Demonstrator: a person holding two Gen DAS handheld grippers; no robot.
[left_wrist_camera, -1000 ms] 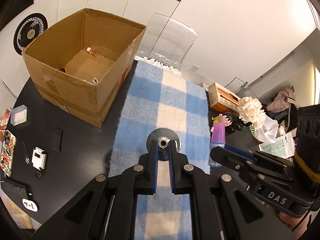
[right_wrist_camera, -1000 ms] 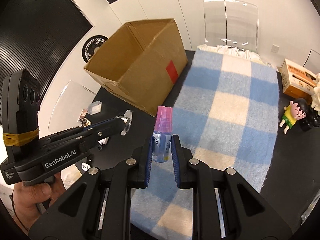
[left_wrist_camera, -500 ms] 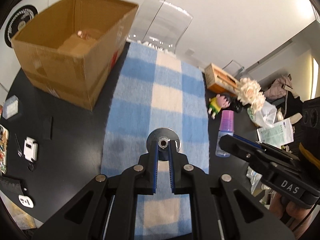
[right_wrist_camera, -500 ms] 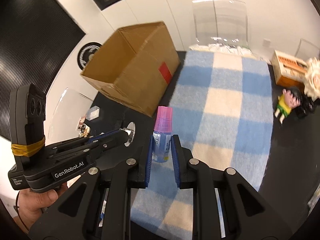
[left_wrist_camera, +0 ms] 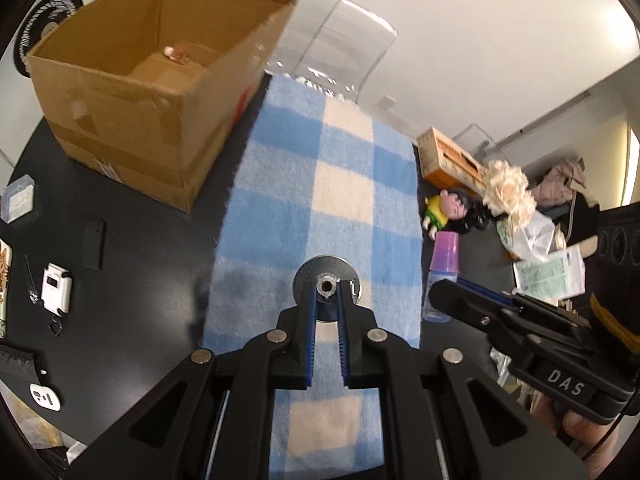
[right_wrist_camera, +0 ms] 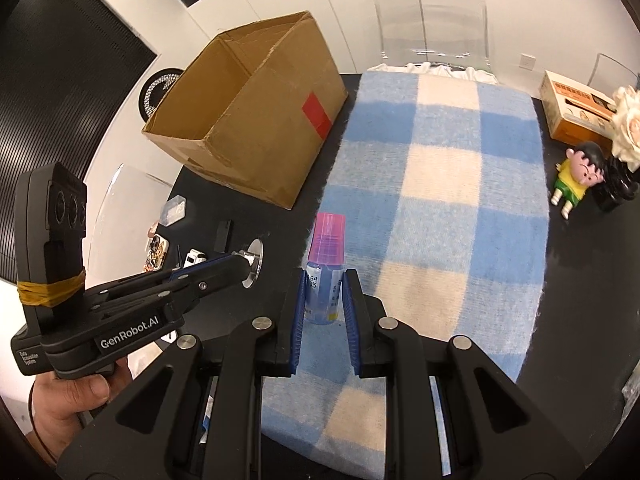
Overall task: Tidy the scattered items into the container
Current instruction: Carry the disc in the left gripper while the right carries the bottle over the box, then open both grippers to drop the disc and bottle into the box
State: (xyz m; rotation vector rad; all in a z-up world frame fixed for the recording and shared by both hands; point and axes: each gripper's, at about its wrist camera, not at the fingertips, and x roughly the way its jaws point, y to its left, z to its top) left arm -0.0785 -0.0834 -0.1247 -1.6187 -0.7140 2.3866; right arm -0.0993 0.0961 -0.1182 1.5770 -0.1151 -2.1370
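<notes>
Right claw (right_wrist_camera: 323, 280) grips a bottle (right_wrist_camera: 325, 264) above the black table (right_wrist_camera: 580, 264), checked blanket (right_wrist_camera: 436, 184).

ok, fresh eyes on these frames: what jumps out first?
Both claws are loaded: the right claw is shut on a pink-capped bottle, and the left claw is shut on a metal disc. Behind them, the blue-and-cream checked cloth runs down the black table, with the open cardboard box standing left of it.

A checked blanket (right_wrist_camera: 436, 184) was spread over the black table (left_wrist_camera: 132, 280). A clear chair (right_wrist_camera: 430, 20) was set behind it (a fan (left_wrist_camera: 44, 24) was seen beyond the table).
</notes>
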